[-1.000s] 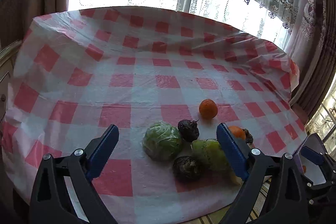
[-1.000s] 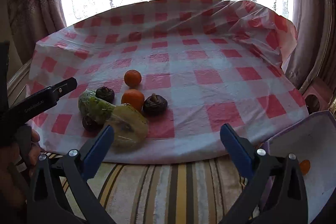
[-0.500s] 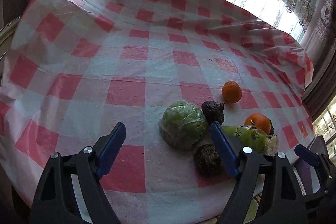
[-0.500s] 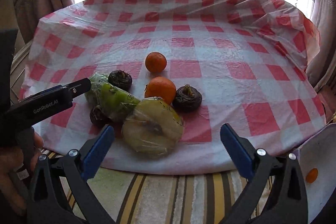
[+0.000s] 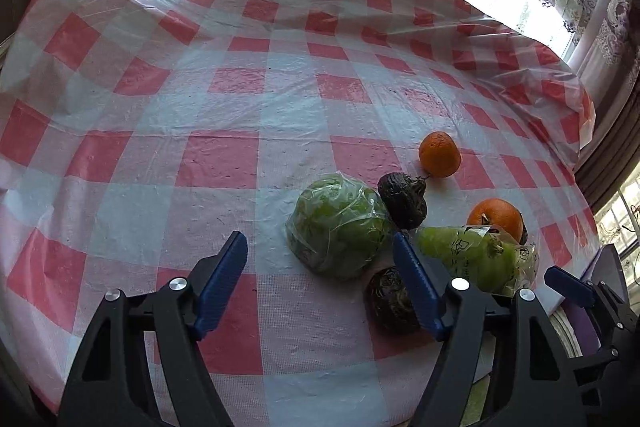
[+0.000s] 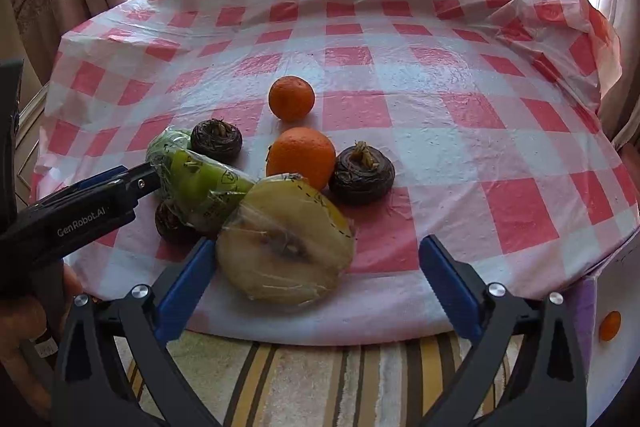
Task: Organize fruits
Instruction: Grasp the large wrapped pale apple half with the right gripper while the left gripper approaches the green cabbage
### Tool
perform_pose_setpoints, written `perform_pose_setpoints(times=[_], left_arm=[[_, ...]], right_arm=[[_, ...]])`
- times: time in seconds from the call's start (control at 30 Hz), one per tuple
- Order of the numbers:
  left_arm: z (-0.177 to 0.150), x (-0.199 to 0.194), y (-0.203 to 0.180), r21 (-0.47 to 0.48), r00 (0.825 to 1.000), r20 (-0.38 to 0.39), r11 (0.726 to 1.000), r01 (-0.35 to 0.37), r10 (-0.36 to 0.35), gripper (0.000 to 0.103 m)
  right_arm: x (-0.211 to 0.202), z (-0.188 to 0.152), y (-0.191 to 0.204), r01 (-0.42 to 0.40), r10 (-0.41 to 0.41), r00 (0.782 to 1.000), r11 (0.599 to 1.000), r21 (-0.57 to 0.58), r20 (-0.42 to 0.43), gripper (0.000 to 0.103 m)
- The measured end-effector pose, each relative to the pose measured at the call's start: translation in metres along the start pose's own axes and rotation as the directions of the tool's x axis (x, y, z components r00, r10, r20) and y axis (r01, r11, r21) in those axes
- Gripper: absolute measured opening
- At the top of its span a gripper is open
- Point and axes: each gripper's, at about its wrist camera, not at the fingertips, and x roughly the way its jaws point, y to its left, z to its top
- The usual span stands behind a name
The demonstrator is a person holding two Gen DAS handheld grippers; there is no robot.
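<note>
1. Red-and-white checked plastic cloth covers the bench (image 5: 248,99); fruit is clustered near its front edge.
2. Left gripper (image 5: 320,281), jaws half-wide and just been closing, nothing between them, nears the round green plastic-wrapped fruit (image 5: 340,225).
3. Right gripper (image 6: 316,277), jaws wide, straddles the wrapped yellow fruit half (image 6: 286,247) without gripping it.
4. Approach step; next: centre, then close.

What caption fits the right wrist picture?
Open right gripper hovers by a wrapped apple half, beside oranges on a checked cloth.
</note>
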Motion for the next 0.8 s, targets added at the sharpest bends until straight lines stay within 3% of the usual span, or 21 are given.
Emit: perform_pose_setpoints(times=[0.47, 0.53, 0.67, 0.73, 0.8], left_arm=[[0.007, 0.017, -0.013, 0.080, 0.999, -0.023, 0.996, -0.043, 0.045, 0.066], [0.006, 0.017, -0.018, 0.105, 0.999, -0.023, 0.994, -0.041, 0.044, 0.058], [0.005, 0.017, -0.018, 0.109, 0.999, -0.018, 0.993, -0.041, 0.043, 0.056], [0.004, 0.015, -0.016, 0.101, 0.999, -0.013, 0.994, -0.045, 0.047, 0.056], [0.004, 0.013, -0.013, 0.088, 0.999, -0.004, 0.995, -0.053, 0.054, 0.056]], right_arm=[[0.003, -0.001, -0.004, -0.012, 0.012, 1.000, 1.000, 0.018, -0.003, 0.096], [0.005, -0.001, -0.004, -0.013, 0.014, 1.000, 1.000, 0.019, -0.012, 0.088], [0.006, -0.002, -0.004, -0.031, 0.031, 0.999, 0.999, 0.019, -0.016, 0.076], [0.005, -0.003, -0.003, -0.032, 0.032, 0.999, 0.999, 0.013, -0.013, 0.065], [0.005, -0.003, -0.002, -0.031, 0.031, 0.999, 0.999, 0.010, -0.010, 0.064]])
